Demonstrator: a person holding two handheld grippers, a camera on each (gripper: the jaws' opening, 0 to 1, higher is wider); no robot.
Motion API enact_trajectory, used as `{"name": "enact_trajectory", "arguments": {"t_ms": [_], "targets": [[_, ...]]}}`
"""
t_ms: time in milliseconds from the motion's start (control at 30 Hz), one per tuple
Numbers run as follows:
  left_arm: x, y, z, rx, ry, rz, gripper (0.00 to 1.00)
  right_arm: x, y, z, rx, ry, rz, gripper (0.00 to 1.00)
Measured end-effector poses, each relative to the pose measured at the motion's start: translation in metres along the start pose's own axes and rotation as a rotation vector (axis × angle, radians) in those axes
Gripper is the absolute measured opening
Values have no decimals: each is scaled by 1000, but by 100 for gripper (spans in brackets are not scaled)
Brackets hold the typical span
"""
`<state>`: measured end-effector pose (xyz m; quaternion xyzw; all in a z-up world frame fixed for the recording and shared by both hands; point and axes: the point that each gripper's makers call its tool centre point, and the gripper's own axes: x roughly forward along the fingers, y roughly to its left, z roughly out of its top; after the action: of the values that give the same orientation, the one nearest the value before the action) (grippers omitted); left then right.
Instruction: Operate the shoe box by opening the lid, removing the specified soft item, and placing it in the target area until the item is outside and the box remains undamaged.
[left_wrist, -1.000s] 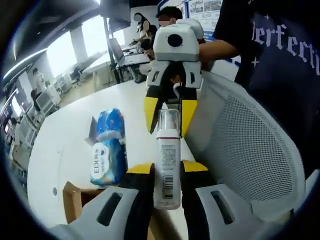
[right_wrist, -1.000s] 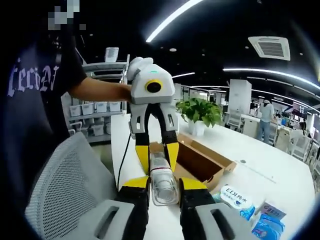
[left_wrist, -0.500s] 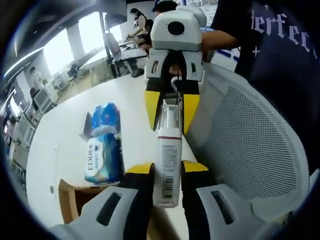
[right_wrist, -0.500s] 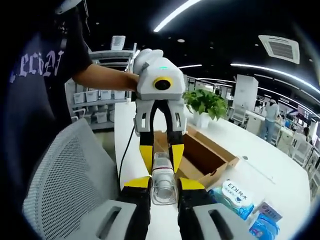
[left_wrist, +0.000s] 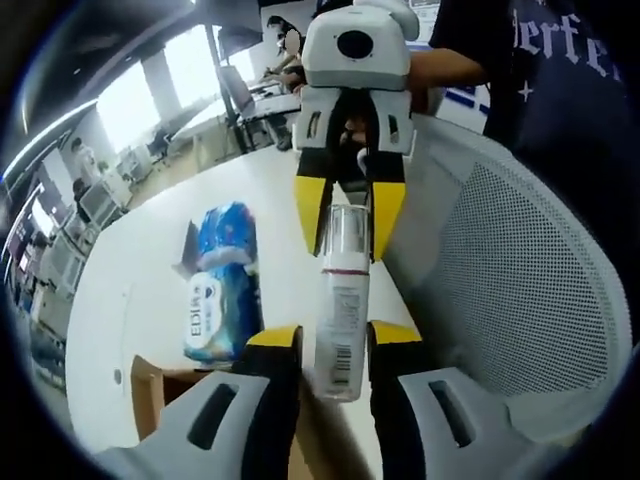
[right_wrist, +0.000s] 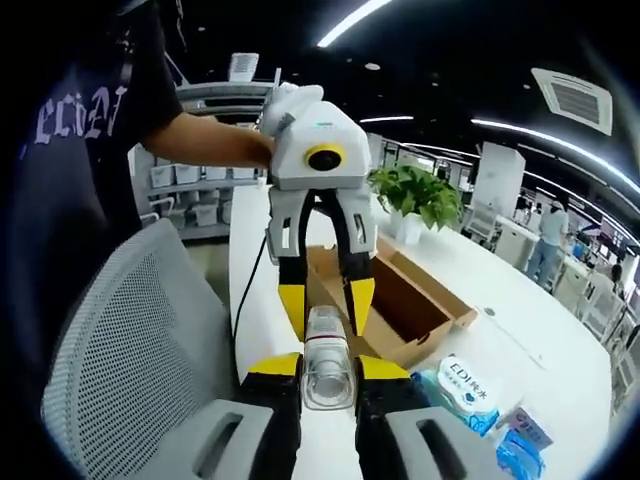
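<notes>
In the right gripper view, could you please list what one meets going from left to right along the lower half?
Mesh chair back → clear-capped bottle → open cardboard box → EDI tissue pack → blue packet.

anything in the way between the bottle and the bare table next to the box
Nothing visible. The bottle hangs between the left tongs and the right tongs, which clamp its cap end. The box and tissue packs sit aside, leaving bare table.
</notes>
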<state>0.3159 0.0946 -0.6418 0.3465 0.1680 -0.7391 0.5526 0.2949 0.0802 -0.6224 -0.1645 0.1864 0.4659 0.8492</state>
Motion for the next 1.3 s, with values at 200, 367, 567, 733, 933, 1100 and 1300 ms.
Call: {"name": "enact_trajectory", "arguments": {"t_ms": [200,367,567,733,933,1100,1300], "targets": [[-3,6,1,-64,-36,47,35,-2,0,-2,-1,6,-3,14],[-8,11,3,-118,-72,91,46,-4,-5,-1,-2,9,-9,14],[-14,18,7,-213,-144,145,55,-6,-13,2,-11,18,-4,14],[-15,17,7,-263,-168,165,61,-7,-18,-1,-16,35,2,14],[-24,18,6,-347,-226,219,71,-13,-28,-3,-42,58,-8,14],[-33,20,2,-380,-247,281,81,-18,-37,-2,-61,73,5,15],[-40,22,-6,-442,-286,351,89,-20,-51,0,-61,63,28,15]]}}
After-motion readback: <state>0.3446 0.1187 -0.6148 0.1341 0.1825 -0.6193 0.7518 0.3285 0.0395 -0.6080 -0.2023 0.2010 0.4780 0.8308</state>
